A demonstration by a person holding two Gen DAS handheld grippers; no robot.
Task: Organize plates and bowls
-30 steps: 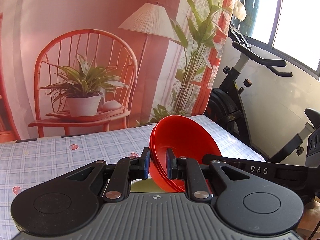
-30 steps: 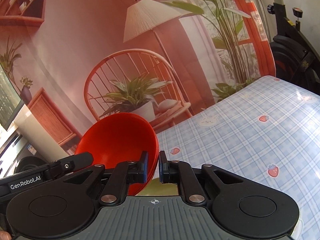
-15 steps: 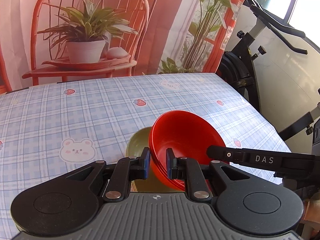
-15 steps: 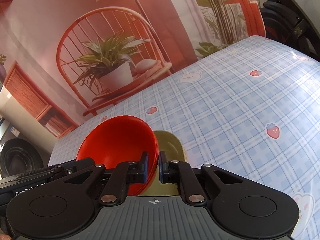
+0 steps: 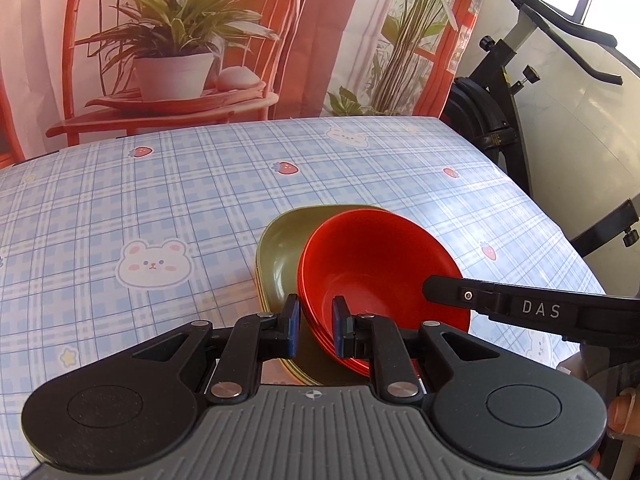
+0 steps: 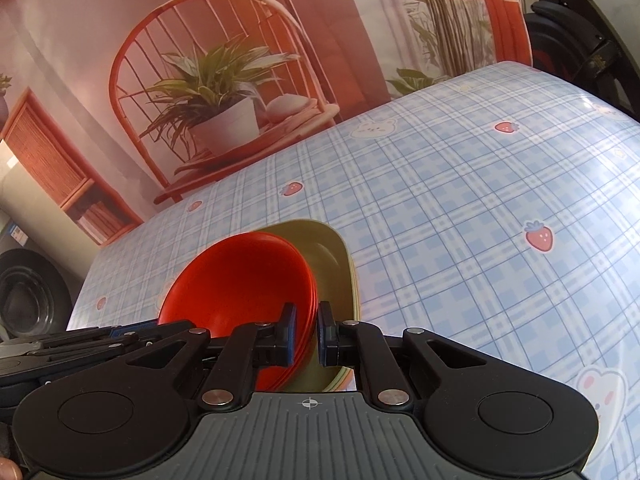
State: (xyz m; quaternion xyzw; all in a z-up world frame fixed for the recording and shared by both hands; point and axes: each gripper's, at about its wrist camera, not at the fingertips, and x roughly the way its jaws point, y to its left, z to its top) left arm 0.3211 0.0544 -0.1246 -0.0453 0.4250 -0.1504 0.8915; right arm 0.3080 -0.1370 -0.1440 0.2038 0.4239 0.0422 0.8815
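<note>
A stack of red bowls (image 5: 372,264) is held between both grippers, tilted, just above or on a stack of olive-green square plates (image 5: 280,256) on the checked tablecloth. My left gripper (image 5: 316,324) is shut on the bowls' left rim. My right gripper (image 6: 307,334) is shut on the bowls' (image 6: 240,280) right rim, with the green plates (image 6: 332,256) beside and beneath. The right gripper also shows in the left wrist view as a black arm (image 5: 520,308). Whether the bowls touch the plates is unclear.
The table (image 5: 160,200) carries a blue checked cloth with bears and strawberries. A printed backdrop hangs behind its far edge. An exercise bike (image 5: 520,92) stands past the table's right edge. A tyre-like object (image 6: 28,300) is off the left edge.
Both grippers have carried the red bowls downward from mid-air to the green plates; the cameras have tipped down, so the table and plates have come into view.
</note>
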